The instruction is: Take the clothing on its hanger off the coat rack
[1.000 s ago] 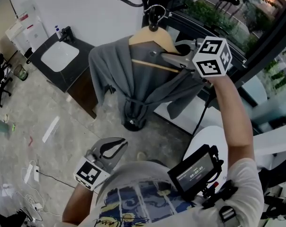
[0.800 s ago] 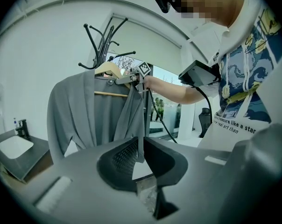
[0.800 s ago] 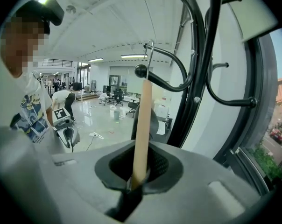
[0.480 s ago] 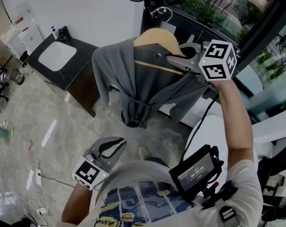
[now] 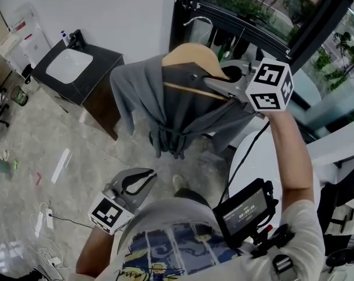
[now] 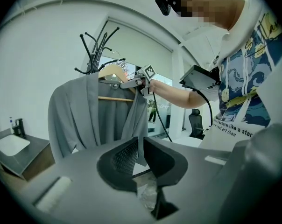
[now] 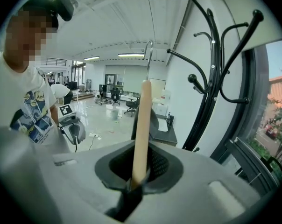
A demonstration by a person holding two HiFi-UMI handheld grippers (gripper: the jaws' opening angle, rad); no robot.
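Over the last second the wooden hanger has come off the coat rack. A moment ago its metal hook sat on one of the rack's arms; now the hook stands free in the air above the right tongs, with the rack's black arms off to their right and nothing touching them. The lift-off looks done, so what seems to remain is carrying the load away without the hook or a sleeve snagging the arms.

The right tongs are clamped nearly together on the hanger's thin wooden edge, which runs straight up from between the jaws. The grey clothing is draped over the hanger and hangs down below and to the left of these tongs, its tied lower part dangling over the floor, so its whole weight is carried by this one grip.

The left tongs wait low beside the person's body, well apart from the clothing, which lies ahead of them and higher. Their jaws are brought together with nothing between them.
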